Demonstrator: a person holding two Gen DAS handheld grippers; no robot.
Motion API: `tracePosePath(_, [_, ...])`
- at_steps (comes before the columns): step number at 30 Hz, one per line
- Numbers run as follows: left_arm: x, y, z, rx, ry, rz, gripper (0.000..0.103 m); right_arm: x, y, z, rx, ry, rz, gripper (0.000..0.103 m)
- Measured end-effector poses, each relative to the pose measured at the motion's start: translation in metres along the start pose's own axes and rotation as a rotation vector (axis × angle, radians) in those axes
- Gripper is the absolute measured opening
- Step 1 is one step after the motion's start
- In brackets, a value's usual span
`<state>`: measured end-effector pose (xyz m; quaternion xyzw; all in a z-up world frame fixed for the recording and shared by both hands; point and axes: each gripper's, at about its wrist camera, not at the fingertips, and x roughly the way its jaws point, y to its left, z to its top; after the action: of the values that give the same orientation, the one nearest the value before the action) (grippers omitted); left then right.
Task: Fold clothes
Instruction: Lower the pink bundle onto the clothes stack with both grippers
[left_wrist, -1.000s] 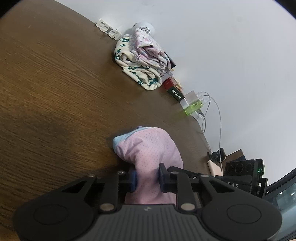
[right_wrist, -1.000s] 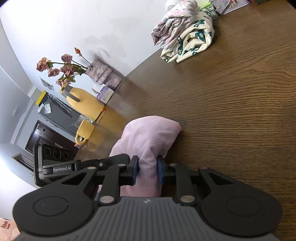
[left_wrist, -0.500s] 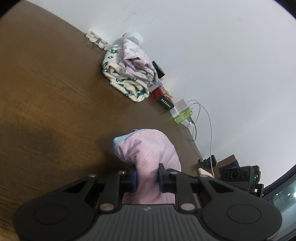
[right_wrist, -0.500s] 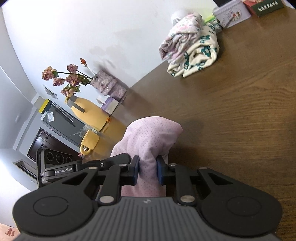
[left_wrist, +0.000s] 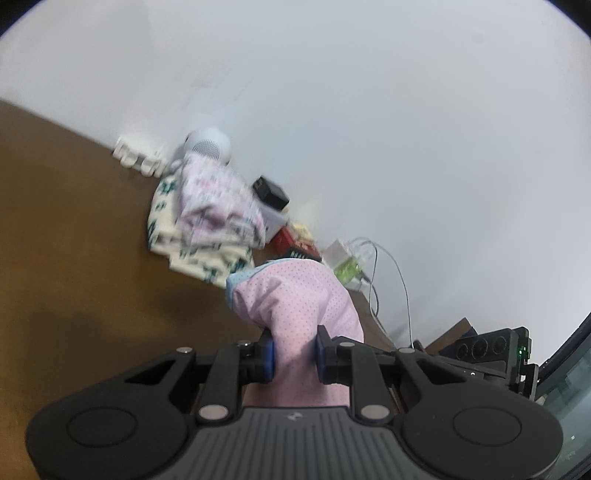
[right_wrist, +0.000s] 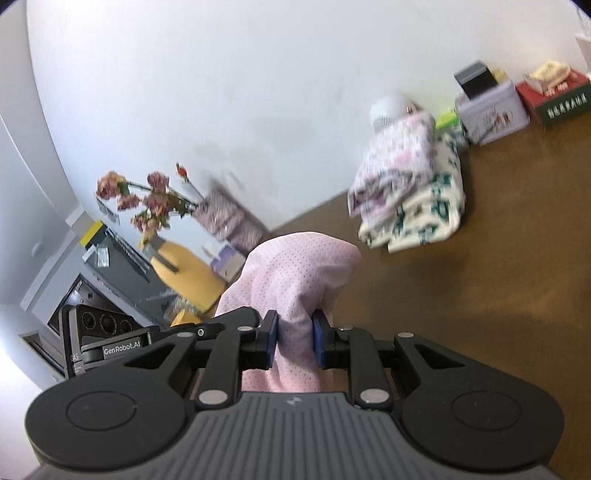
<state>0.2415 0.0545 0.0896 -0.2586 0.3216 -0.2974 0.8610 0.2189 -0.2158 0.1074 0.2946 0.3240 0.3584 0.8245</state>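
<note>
A pink dotted garment (left_wrist: 295, 306) with a light blue edge is bunched between the blue pads of my left gripper (left_wrist: 294, 354), which is shut on it, above the brown wooden table (left_wrist: 74, 240). In the right wrist view the same pink garment (right_wrist: 299, 273) is pinched by my right gripper (right_wrist: 294, 341), also shut on the cloth. Each view shows the other gripper at its edge: the right one (left_wrist: 495, 354) and the left one (right_wrist: 107, 339). The cloth hangs below both grippers, out of sight.
A pile of folded clothes (left_wrist: 207, 221), floral white and pink, sits by the wall, also seen as a pile (right_wrist: 410, 184). Behind it are a white round device (left_wrist: 208, 146), tins and boxes (right_wrist: 491, 110), and a charger with cables (left_wrist: 347, 258). Dried flowers (right_wrist: 147, 199) and a yellow chair (right_wrist: 184, 273) stand left.
Both grippers have risen with the pink garment still pinched. The views tilted up, so more wall and less table show, and the folded pile sits lower in the frames.
</note>
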Motion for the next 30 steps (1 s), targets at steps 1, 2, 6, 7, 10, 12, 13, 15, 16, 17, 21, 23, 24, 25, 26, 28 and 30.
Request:
tracePosePath(1, [0.003, -0.001, 0.007, 0.004, -0.004, -0.001, 0.019, 0.001, 0.001, 0.006, -0.003, -0.007, -0.003, 0.019])
tracePosePath(2, [0.006, -0.001, 0.014, 0.006, -0.009, -0.003, 0.019, 0.003, 0.001, 0.013, -0.006, -0.015, -0.005, 0.019])
tracePosePath(6, [0.021, -0.001, 0.048, 0.016, -0.027, -0.003, 0.019, 0.011, 0.005, 0.048, -0.028, -0.052, -0.025, 0.019])
tracePosePath(7, [0.025, 0.000, 0.058, 0.016, -0.032, -0.003, 0.019, 0.015, 0.005, 0.057, -0.031, -0.057, -0.029, 0.019])
tracePosePath(10, [0.041, 0.002, 0.090, 0.016, -0.057, 0.007, 0.019, 0.027, 0.005, 0.091, -0.039, -0.077, -0.045, 0.019])
tracePosePath(12, [0.055, 0.004, 0.110, 0.025, -0.073, 0.018, 0.019, 0.038, 0.004, 0.113, -0.035, -0.095, -0.054, 0.019])
tracePosePath(13, [0.063, 0.005, 0.119, 0.026, -0.080, 0.024, 0.019, 0.044, 0.002, 0.124, -0.032, -0.105, -0.062, 0.019])
tracePosePath(15, [0.079, 0.012, 0.136, 0.006, -0.085, 0.024, 0.019, 0.057, -0.003, 0.144, -0.024, -0.119, -0.075, 0.019])
tracePosePath(16, [0.086, 0.017, 0.142, -0.005, -0.086, 0.022, 0.019, 0.062, -0.007, 0.151, -0.014, -0.124, -0.084, 0.019])
tracePosePath(17, [0.094, 0.021, 0.148, -0.014, -0.085, 0.021, 0.019, 0.069, -0.013, 0.159, -0.002, -0.124, -0.090, 0.019])
tracePosePath(21, [0.123, 0.042, 0.160, -0.041, -0.057, 0.028, 0.019, 0.091, -0.041, 0.177, 0.040, -0.122, -0.118, 0.019])
tracePosePath(23, [0.134, 0.051, 0.159, -0.055, -0.031, 0.040, 0.019, 0.101, -0.054, 0.180, 0.062, -0.110, -0.138, 0.019])
tracePosePath(24, [0.139, 0.056, 0.159, -0.059, -0.023, 0.043, 0.019, 0.104, -0.060, 0.180, 0.072, -0.103, -0.143, 0.019])
tracePosePath(25, [0.144, 0.061, 0.159, -0.063, -0.015, 0.045, 0.019, 0.107, -0.067, 0.179, 0.081, -0.097, -0.146, 0.019])
tracePosePath(26, [0.148, 0.065, 0.159, -0.067, -0.008, 0.046, 0.019, 0.111, -0.073, 0.178, 0.090, -0.092, -0.150, 0.019])
tracePosePath(28, [0.154, 0.073, 0.160, -0.078, 0.001, 0.042, 0.019, 0.114, -0.082, 0.175, 0.108, -0.095, -0.140, 0.019])
tracePosePath(30, [0.158, 0.078, 0.160, -0.086, 0.007, 0.042, 0.019, 0.117, -0.092, 0.173, 0.137, -0.099, -0.128, 0.019])
